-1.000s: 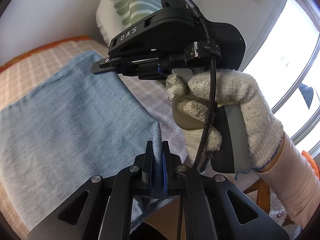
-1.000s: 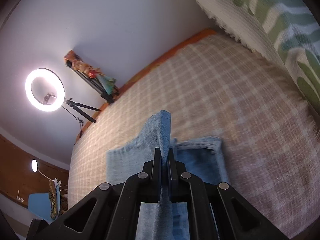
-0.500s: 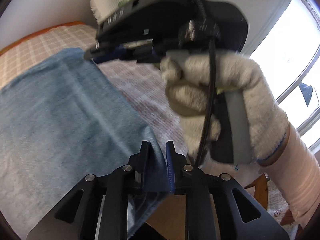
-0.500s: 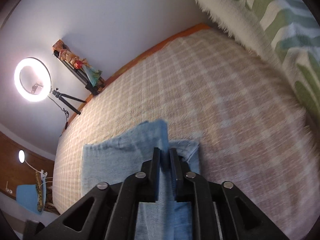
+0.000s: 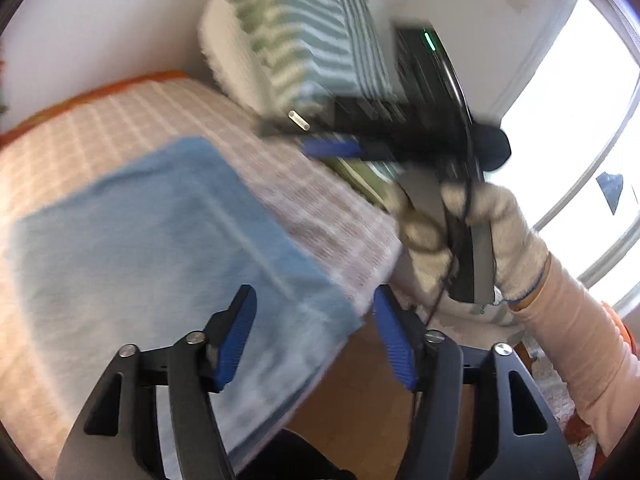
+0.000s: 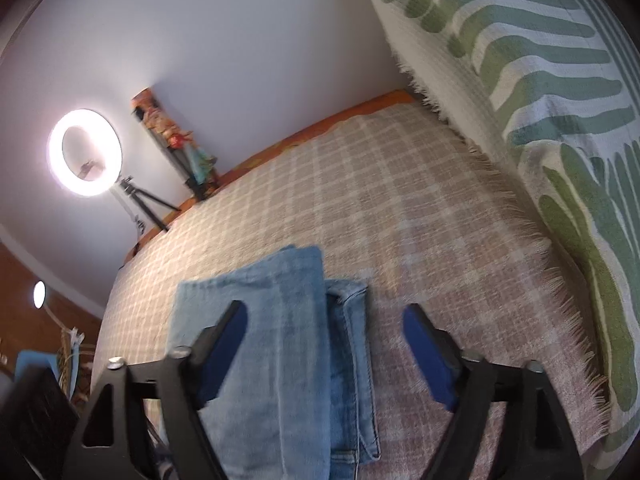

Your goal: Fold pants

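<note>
Right wrist view: folded pants (image 6: 288,344) flat beneath the just-opened, empty right gripper (image 6: 324,344) (left gripper (image 5: 316,336) likewise).

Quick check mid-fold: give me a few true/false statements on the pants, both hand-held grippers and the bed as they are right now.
1. The left hand-held gripper clamps the pants. False: its jaws stand open, having just been opening, pads off the cloth.
2. The right hand-held gripper is open. True; it has just been opening.
3. The pants lie folded on the checked bedspread. True.
4. The ring light is off. False: it glows.
</note>
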Tool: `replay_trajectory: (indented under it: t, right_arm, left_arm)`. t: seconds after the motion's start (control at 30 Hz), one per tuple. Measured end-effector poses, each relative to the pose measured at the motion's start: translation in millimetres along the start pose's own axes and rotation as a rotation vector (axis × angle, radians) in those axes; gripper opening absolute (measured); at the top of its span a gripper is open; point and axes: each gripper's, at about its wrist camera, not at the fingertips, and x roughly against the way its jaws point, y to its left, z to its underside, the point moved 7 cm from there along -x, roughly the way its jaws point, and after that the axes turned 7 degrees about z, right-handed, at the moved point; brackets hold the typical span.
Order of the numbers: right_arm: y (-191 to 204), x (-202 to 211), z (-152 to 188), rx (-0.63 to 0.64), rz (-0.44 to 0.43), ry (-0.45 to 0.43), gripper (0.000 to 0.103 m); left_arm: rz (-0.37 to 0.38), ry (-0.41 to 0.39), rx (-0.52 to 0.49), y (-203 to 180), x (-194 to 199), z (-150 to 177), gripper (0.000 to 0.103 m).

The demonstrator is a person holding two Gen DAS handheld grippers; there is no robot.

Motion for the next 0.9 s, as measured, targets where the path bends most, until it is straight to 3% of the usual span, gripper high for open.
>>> replay_trajectory:
  t: [0.2,0.47,0.67,0.9]
  right_arm:
    - [8.6,-17.4,25.0,0.098,-0.034,0.070,0.097]
    - [-3.5,-53.9,41.8,0.109,-0.085,0.108,0.097]
    - [-1.8,-69.8,43.4,0.113,-0.166,0.141,0.097]
    - [3.6,-79.1,48.8,0.151,-0.169,0.145,0.097]
  left_arm:
    - [-0.111,-0.042,0.080,58.7,47.1,7.0,0.061]
    - [-0.199,-0.042,0.304,140.9,69.1,42.4,0.062]
    - [-0.186,-0.031,0.399,167.6,66.7,58.9,0.062]
    - [-0.146,-0.023,0.439,181.2,53.1,63.6,0.061]
